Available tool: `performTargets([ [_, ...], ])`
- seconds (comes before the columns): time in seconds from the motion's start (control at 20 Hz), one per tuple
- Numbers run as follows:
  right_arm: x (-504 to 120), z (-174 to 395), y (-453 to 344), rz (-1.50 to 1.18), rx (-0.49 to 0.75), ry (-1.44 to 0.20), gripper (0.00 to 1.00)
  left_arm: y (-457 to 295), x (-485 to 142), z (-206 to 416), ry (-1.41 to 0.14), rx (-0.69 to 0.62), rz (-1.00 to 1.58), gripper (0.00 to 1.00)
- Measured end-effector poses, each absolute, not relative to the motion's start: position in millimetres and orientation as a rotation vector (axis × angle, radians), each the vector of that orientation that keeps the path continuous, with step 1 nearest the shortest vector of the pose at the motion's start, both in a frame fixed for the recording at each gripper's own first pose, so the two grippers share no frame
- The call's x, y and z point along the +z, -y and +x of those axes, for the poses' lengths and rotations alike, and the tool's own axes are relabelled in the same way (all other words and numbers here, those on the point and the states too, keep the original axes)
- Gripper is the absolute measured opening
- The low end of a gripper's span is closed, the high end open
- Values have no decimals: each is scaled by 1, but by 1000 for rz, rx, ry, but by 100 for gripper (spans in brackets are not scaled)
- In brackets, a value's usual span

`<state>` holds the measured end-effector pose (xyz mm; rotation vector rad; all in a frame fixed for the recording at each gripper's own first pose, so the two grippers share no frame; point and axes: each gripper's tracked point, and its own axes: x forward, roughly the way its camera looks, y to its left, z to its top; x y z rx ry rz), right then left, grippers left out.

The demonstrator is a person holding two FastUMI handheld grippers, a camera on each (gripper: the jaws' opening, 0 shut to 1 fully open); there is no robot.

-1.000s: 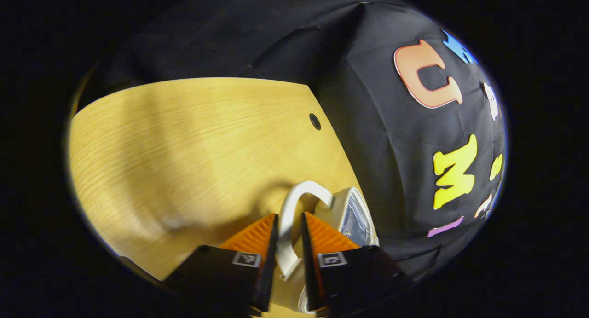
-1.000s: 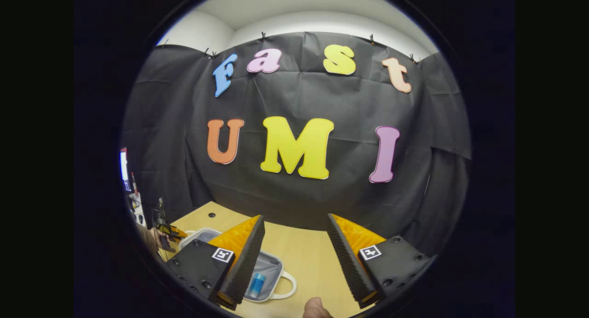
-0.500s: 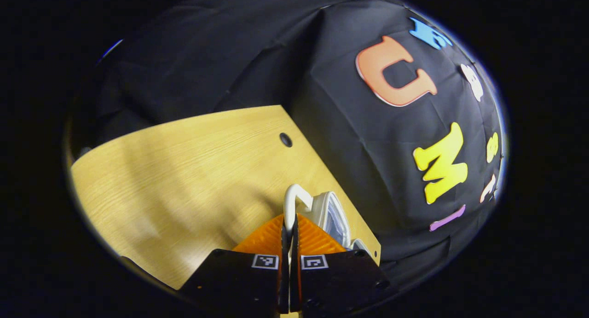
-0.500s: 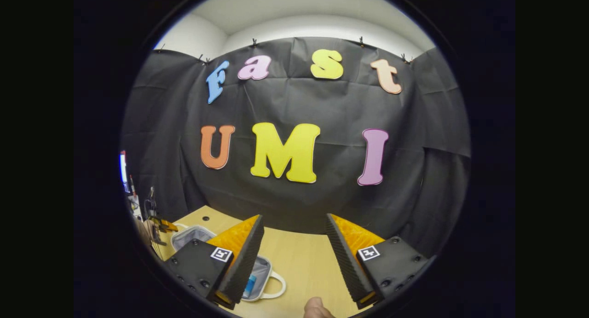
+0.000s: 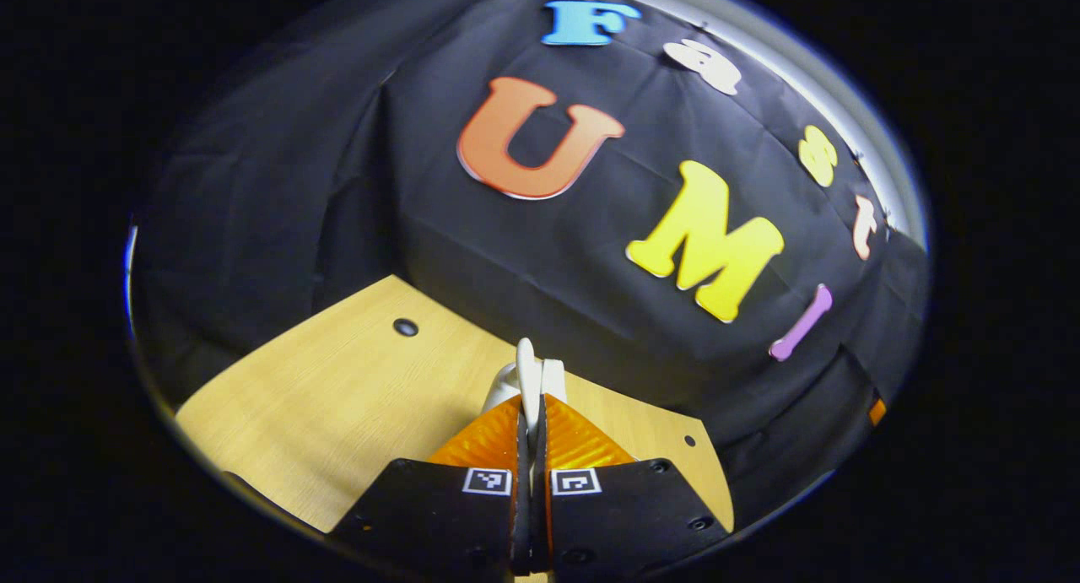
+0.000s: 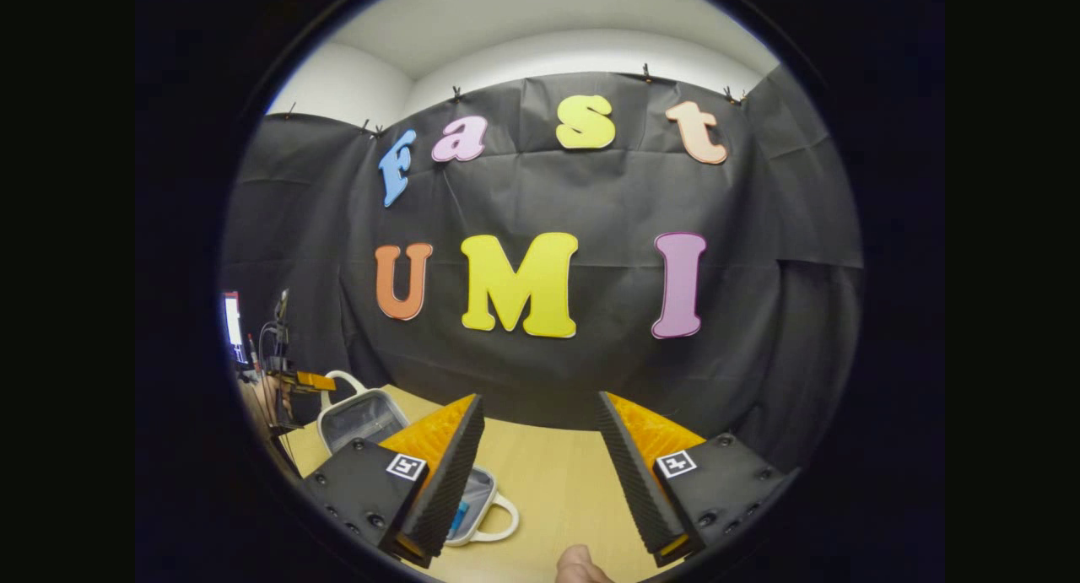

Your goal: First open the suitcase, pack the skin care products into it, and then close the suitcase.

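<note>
The left hand-held gripper [image 5: 530,423] is clenched on the white handle [image 5: 526,376] of the suitcase's lid [image 6: 359,418], tilting it up over the tabletop [image 6: 548,490]. The right hand-held gripper [image 6: 540,448] hangs released nearby. A blue skin care bottle [image 6: 461,515] lies inside the suitcase [image 6: 481,515].

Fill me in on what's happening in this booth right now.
A person is closing a small white suitcase on a wooden table. The left gripper is shut on the lid's handle and holds the lid partly raised over the base, where a blue skin care item lies. The right gripper hangs open above the table, holding nothing.
</note>
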<state>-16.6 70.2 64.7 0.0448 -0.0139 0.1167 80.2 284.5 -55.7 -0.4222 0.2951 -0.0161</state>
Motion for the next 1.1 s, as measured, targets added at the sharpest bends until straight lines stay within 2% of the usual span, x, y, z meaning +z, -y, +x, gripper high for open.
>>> performTargets([
  [0.4, 59, -26, -48, 27, 136, 24, 80, -166, -37, 68, -244, -23, -302, 3],
  [0.55, 55, -28, -36, 4, 131, 28, 80, -107, -48, 69, -258, -75, -250, 4],
  [0.8, 42, -29, -17, -8, 131, 1, 80, -24, -95, 73, -349, -160, -153, 3],
  [1.1, 29, -28, 11, -17, 101, -31, 80, 28, -153, 84, -469, -178, 26, 3],
])
